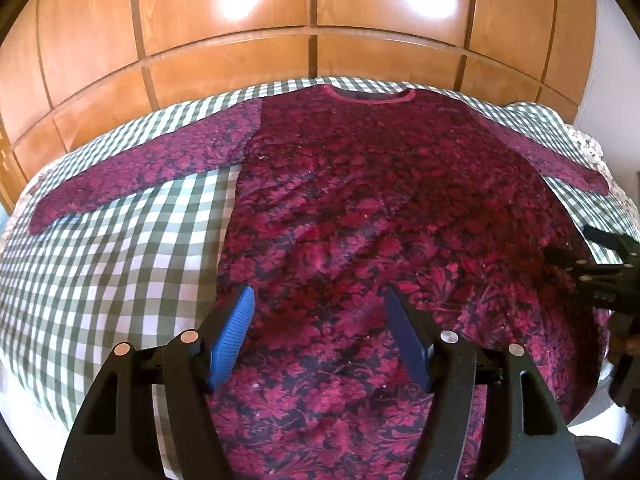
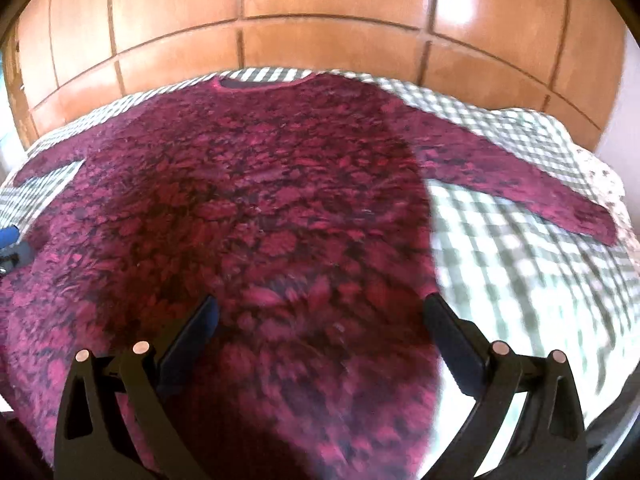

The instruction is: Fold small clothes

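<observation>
Item 1, far left: green-and-white checked bedcover (image 1: 100, 264), the working surface, bare beside the garment.

Item 2: magenta-and-dark floral long-sleeved knit top (image 1: 360, 208), the task's thing. It lies flat and face up on the bedcover, neckline (image 1: 370, 94) toward the orange-brown wooden panelled wardrobe doors (image 1: 224, 32), both sleeves spread out to the sides, hem nearest us.

Item 3: left gripper (image 1: 318, 312), black frame with ribbed blue pads. Its jaws stand spread with nothing between them, hovering over the lower left part of the body, the left fingertip near the side seam.

Item 4: right gripper (image 2: 322, 312), black frame with dark pads. Its jaws are likewise spread wide and empty, straddling the right side edge of the top, one finger over fabric, one over the checked cloth. The right wrist view is blurred.

Handling note: we judge the first fold has not begun. To do it well, we would take each side edge at matching heights, pinch both layers rather than the top one alone, and carry a sleeve and side panel inward along a straight line parallel to the centre. The knit looks soft and will likely drag and wrinkle if lifted unevenly.

Markings: we find no brand, label or legible writing on garment, cover or grippers.
</observation>
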`<state>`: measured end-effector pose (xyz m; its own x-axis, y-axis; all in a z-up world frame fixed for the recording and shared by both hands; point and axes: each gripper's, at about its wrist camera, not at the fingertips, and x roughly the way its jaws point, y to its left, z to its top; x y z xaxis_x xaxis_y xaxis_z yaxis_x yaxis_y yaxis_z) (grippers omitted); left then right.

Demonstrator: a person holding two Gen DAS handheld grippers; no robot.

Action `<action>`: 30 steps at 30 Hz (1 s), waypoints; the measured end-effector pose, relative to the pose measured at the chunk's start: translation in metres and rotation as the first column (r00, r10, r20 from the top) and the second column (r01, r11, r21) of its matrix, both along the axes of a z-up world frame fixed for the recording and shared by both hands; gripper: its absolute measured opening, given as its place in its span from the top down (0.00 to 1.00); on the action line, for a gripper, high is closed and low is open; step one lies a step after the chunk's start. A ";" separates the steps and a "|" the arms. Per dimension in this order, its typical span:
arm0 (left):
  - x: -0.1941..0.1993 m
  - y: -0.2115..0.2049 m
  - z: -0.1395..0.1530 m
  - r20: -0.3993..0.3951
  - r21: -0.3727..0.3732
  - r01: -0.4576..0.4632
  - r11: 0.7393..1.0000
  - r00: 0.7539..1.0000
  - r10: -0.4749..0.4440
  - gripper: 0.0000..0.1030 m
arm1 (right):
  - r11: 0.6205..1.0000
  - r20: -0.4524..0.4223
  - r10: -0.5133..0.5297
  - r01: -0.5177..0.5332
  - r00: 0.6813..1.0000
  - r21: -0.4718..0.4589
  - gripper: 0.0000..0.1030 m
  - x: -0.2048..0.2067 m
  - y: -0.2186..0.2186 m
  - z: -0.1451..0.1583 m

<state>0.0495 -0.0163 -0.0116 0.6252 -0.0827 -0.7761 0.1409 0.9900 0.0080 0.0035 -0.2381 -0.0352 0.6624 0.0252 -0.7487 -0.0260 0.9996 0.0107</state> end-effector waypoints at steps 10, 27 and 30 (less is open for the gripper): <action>0.002 0.001 -0.009 -0.020 -0.030 -0.004 1.000 1.000 0.004 0.35 | 0.987 -0.199 0.038 -0.005 0.979 0.161 0.36 -0.048 -0.021 -0.016; 0.046 -0.001 0.011 0.071 -0.061 0.018 0.998 0.997 -0.014 0.35 | 0.978 -0.137 -0.070 0.096 0.988 0.188 0.25 -0.041 -0.071 0.020; 0.070 -0.002 -0.003 0.047 -0.019 0.001 1.000 0.999 -0.001 0.35 | 0.930 -0.136 -0.211 0.241 0.968 0.277 0.25 -0.016 -0.119 0.017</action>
<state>0.1193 -0.0187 -0.0143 0.6607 -0.0980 -0.7442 0.1418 0.9899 -0.0045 -0.0125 -0.3573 -0.0185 0.5962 0.1095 -0.7953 0.2167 0.9319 0.2907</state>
